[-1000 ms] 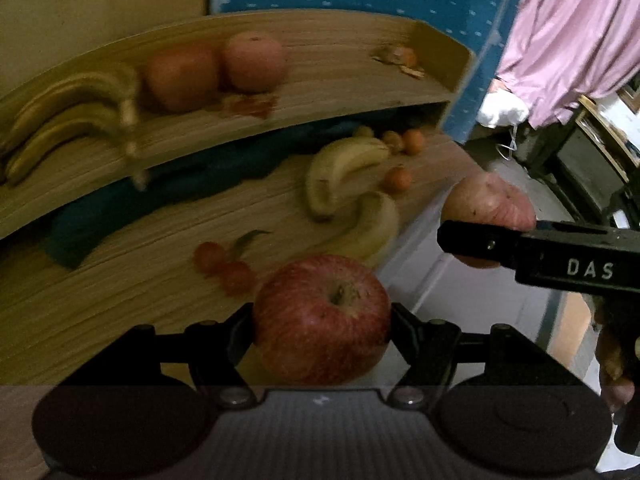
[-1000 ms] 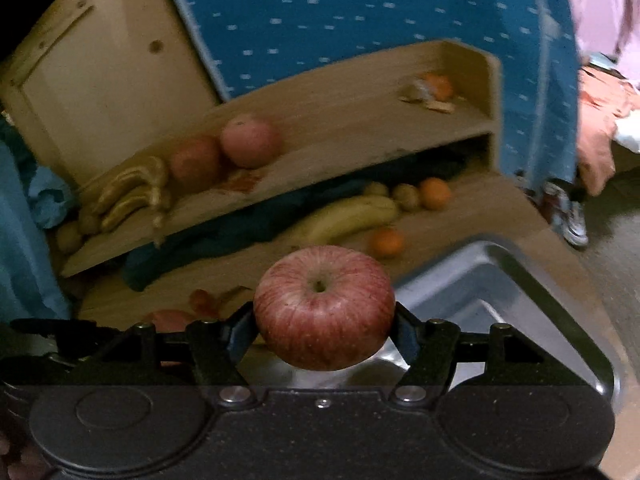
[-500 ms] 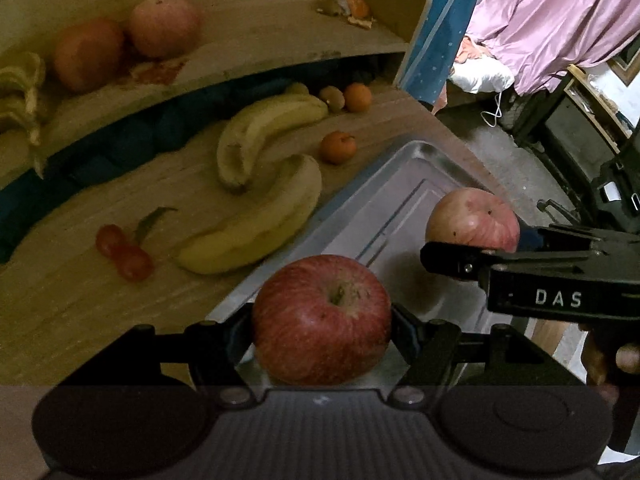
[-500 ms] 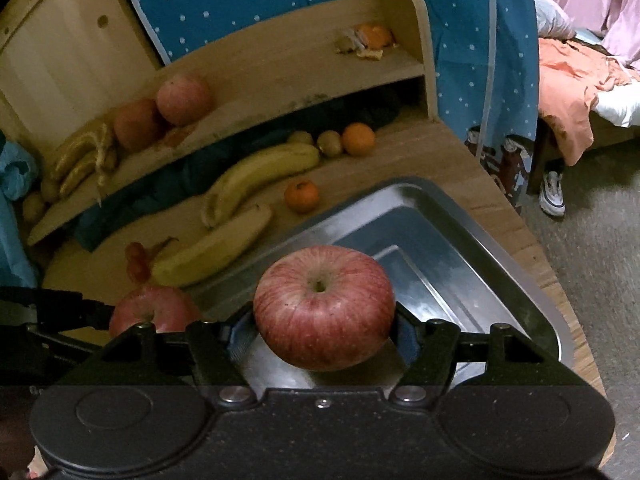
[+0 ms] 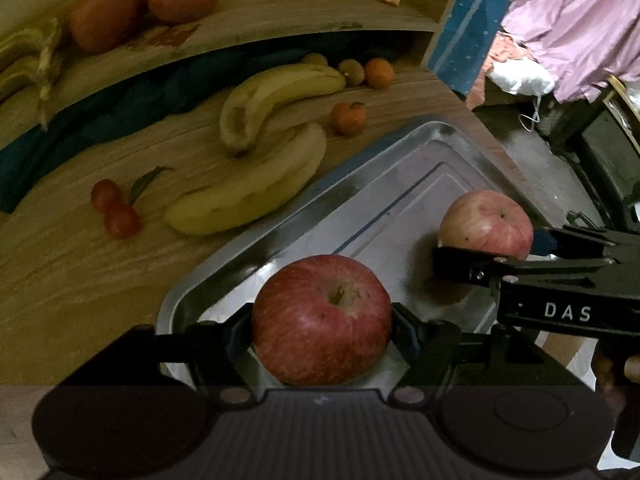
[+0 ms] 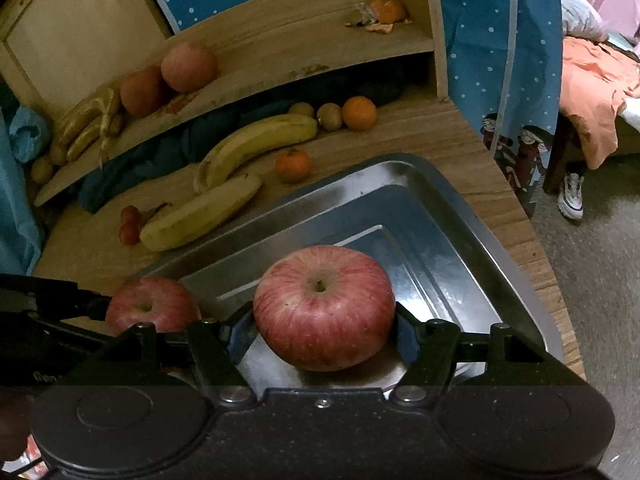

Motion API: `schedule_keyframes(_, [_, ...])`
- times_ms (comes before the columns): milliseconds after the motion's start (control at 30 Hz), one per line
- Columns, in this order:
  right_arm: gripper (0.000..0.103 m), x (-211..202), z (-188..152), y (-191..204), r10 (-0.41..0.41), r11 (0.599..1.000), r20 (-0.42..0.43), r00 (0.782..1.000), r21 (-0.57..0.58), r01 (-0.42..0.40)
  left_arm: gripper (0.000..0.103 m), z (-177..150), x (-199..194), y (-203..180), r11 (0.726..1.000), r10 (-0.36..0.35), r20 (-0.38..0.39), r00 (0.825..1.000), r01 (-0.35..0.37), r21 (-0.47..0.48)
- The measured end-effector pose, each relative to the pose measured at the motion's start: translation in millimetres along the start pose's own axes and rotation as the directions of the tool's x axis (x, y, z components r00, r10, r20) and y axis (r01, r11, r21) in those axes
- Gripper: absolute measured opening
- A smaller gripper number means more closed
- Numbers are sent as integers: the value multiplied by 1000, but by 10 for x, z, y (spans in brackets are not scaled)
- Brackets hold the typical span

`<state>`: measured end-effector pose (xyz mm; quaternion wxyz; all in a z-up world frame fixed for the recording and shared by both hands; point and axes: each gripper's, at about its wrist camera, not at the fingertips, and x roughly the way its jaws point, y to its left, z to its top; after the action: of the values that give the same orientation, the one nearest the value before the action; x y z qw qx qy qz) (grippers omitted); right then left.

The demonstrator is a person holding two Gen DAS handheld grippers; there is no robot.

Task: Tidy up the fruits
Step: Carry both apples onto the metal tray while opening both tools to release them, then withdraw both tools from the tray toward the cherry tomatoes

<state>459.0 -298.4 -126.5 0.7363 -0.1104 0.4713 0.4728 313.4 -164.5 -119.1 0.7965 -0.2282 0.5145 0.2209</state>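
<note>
My left gripper (image 5: 322, 320) is shut on a red apple (image 5: 322, 318), held low over the near left corner of a steel tray (image 5: 384, 200). My right gripper (image 6: 324, 320) is shut on a second red apple (image 6: 324, 306) above the tray (image 6: 420, 216) floor. Each view shows the other gripper's apple: the right one (image 5: 486, 224) at right, the left one (image 6: 152, 306) at left. Whether either apple touches the tray floor I cannot tell.
Two bananas (image 6: 224, 184), a mandarin (image 6: 293, 165), cherry tomatoes (image 6: 130, 222), kiwis and an orange (image 6: 359, 113) lie on the wooden table beyond the tray. A raised shelf (image 6: 280, 40) carries two apples, bananas and orange peel. The table edge drops off at right.
Both grippers have come down and forward with their apples, from above the table to low over the tray. The shelf and bananas have slid up and away in both views.
</note>
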Motion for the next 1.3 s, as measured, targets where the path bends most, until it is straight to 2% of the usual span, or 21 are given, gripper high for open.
schedule_keyframes(333, [71, 14, -13, 37, -7, 999, -1, 1000, -31, 7, 75, 7, -25, -26, 1000, 30, 0, 1000, -30, 3])
schedule_keyframes(500, [73, -7, -23, 80, -20, 1000, 2, 1000, -24, 20, 83, 25, -138, 2, 999, 33, 33, 999, -34, 26])
schedule_keyframes(633, [81, -68, -53, 136, -48, 999, 14, 999, -14, 48, 89, 6, -228, 66, 998, 33, 51, 998, -36, 43])
schedule_keyframes(767, [92, -183, -111, 272, -104, 995, 32, 994, 2, 104, 99, -19, -351, 175, 996, 49, 79, 996, -54, 69])
schedule_keyframes(867, [98, -284, -173, 408, -161, 987, 41, 986, 26, 160, 102, -38, -429, 308, 994, 60, 90, 994, -68, 90])
schedule_keyframes(1133, [102, -465, -402, 853, -293, 949, 13, 956, 121, 290, 103, -170, -649, 777, 989, 49, 109, 993, -64, 131])
schedule_keyframes(1300, [102, -496, -594, 1185, -335, 928, -2, 942, 175, 331, 103, -277, -775, 1034, 984, 33, 120, 992, -53, 171])
